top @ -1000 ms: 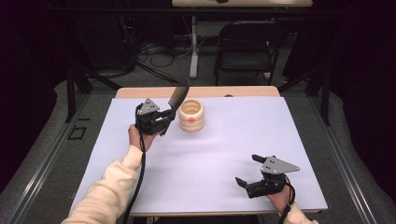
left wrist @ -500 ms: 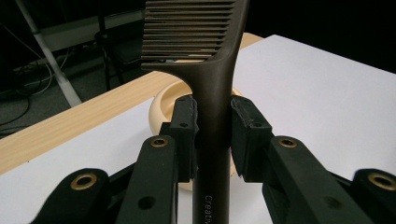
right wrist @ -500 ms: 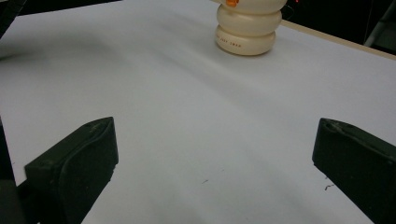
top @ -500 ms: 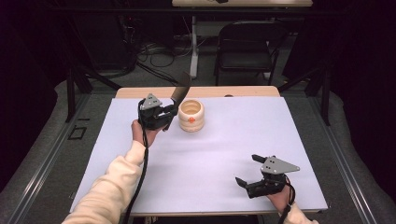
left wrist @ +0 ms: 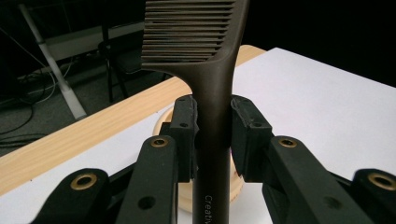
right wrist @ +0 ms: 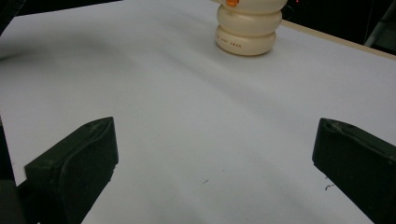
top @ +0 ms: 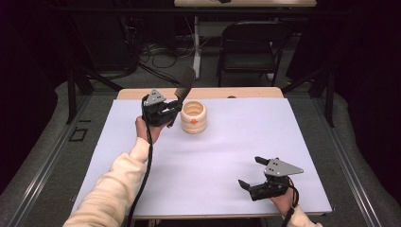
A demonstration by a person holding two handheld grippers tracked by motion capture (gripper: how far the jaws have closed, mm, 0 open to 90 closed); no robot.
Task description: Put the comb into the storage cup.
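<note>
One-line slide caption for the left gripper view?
Left tongs clamp the handle of a dark comb, teeth up, above a cream ribbed cup on the white table.

The white worktop (top: pixel 213 156) is evenly bright under overhead light, with soft, faint shadows; the surroundings are dark. Close-up fingers (right wrist: pixel 74 163) look slightly soft, out of focus.
</note>
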